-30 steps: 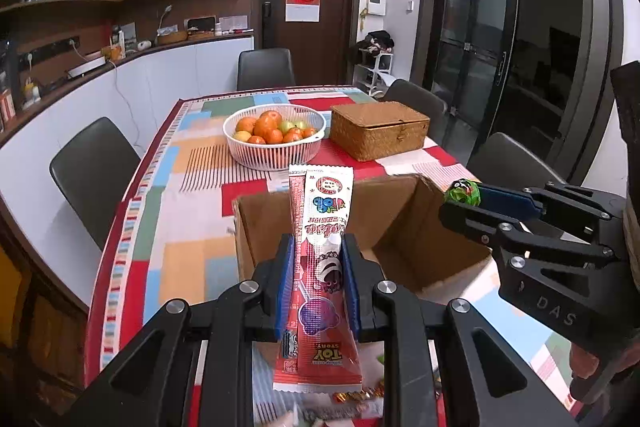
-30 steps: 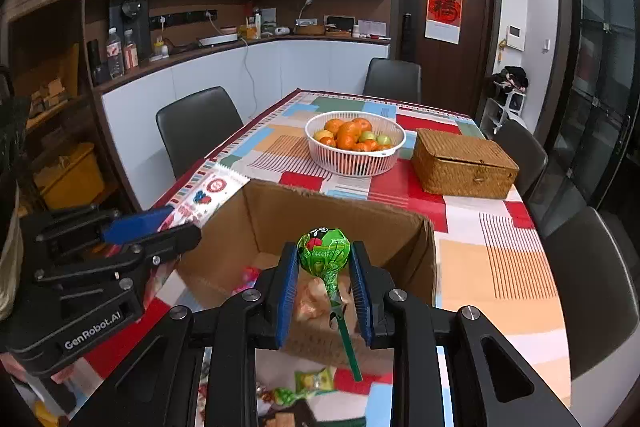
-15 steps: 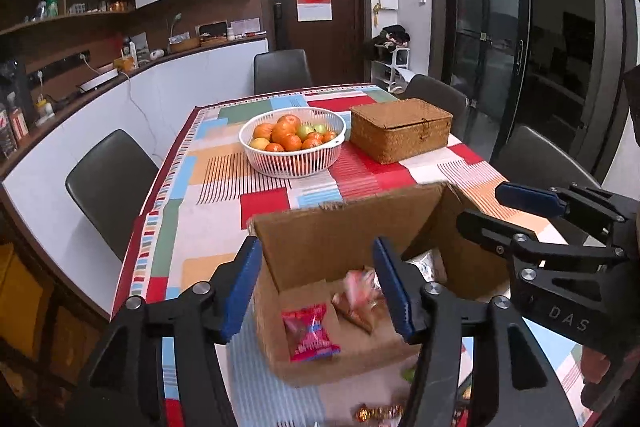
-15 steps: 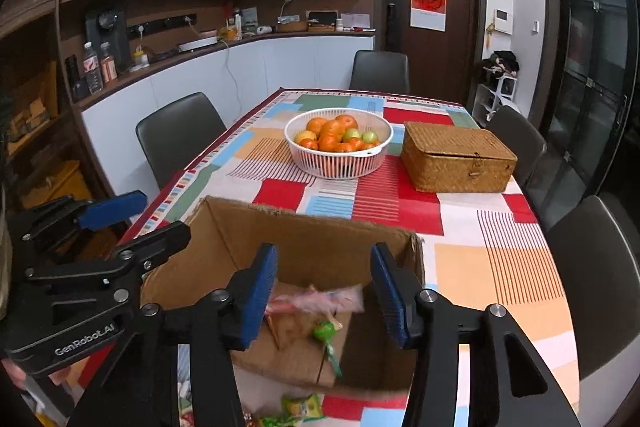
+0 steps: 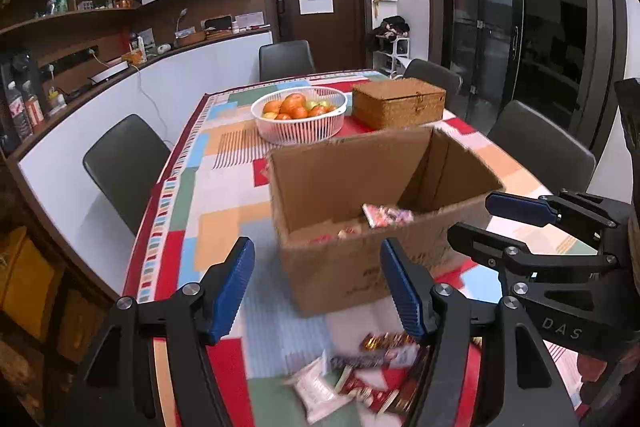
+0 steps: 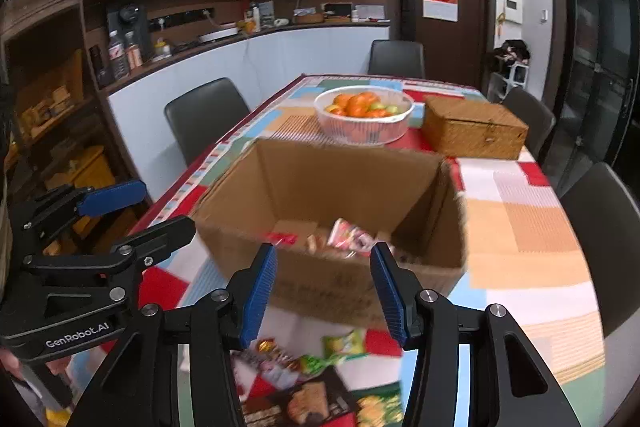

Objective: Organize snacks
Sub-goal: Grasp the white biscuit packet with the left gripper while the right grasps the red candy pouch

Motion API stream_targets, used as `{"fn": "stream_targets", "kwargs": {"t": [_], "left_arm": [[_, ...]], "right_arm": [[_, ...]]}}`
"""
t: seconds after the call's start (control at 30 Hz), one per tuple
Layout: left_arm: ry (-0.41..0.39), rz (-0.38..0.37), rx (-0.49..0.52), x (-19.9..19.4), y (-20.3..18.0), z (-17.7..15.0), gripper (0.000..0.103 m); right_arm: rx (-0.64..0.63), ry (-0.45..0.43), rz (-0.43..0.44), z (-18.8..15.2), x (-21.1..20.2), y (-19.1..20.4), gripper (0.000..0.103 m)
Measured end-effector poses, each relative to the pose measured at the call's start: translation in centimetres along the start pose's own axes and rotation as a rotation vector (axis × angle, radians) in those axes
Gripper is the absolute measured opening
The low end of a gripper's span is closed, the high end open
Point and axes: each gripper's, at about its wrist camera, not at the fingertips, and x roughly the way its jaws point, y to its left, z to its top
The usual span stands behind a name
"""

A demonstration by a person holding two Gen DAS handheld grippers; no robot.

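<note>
Claws first: our left gripper [image 5: 318,285] and right gripper [image 6: 322,293] both gape wide, holding nothing. Loose snack packets [image 6: 304,383] lie on the table just below them, nearer us than the cardboard box [image 6: 320,187]; we judge the right slightly closer.

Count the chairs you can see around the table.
4: one at the far end, one on the left side, two on the right side, far and near. Others may be hidden outside the view.
</note>
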Motion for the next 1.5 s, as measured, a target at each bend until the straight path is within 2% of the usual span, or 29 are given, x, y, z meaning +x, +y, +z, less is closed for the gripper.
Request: {"fn": "stream_targets", "kwargs": {"t": [0.3, 0.53, 0.67, 0.77, 0.93, 1.2, 1.5], "left_arm": [[0.068, 0.029, 0.011, -0.5, 1.1, -5.1, 0.065], [0.139, 0.007, 0.027, 1.0, 1.8, -8.9, 0.064], [0.180, -0.027, 0.003, 2.2, 2.2, -10.4, 0.064], [0.205, -0.050, -0.013, 3.2, 2.6, -11.3, 0.063], [0.259, -0.073, -0.034, 5.2, 2.6, -12.2, 0.054], [0.303, -0.117, -0.063, 7.3, 2.4, -12.6, 0.054], [0.333, -0.106, -0.080, 8.9, 2.7, -12.8, 0.048]], "right_arm": [[-0.040, 0.065, 0.053, -4.0, 0.9, 3.2, 0.050], [-0.073, 0.146, 0.083, -7.2, 2.5, 4.9, 0.050], [-0.097, 0.195, 0.105, -8.9, 3.8, 6.1, 0.050], [-0.098, 0.236, 0.124, -9.9, 4.9, 6.4, 0.050], [-0.091, 0.288, 0.146, -11.4, 6.6, 7.0, 0.049], [-0.057, 0.341, 0.164, -12.7, 8.9, 6.9, 0.046], [-0.075, 0.362, 0.171, -12.7, 10.4, 7.9, 0.041]]}}
